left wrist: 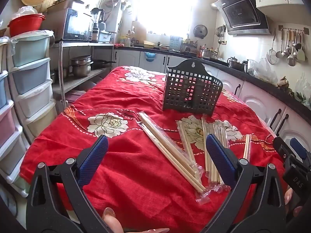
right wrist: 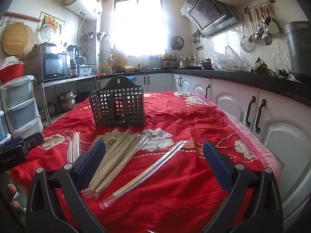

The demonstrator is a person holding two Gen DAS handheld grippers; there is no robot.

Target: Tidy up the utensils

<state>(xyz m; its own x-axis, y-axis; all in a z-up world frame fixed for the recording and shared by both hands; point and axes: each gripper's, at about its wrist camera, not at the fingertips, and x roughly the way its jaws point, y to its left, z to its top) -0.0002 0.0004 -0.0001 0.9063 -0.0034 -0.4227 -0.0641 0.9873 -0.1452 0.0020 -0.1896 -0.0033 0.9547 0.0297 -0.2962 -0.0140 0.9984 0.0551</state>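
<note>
Home kitchen: range hood, microwave, hanging ladles, cabinets.

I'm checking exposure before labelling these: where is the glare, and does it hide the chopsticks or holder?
Left wrist view: the window is blown out white, yet the chopsticks and holder stay readable. Right wrist view: same window glare, the holder's upper edge backlit; fisheye bends the counter.

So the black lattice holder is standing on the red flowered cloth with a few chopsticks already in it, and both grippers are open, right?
Not quite. The black lattice holder stands on the red flowered cloth, but it looks empty in the right wrist view; the wrapped chopsticks lie on the cloth in front of it. Left gripper and right gripper are open.
</note>
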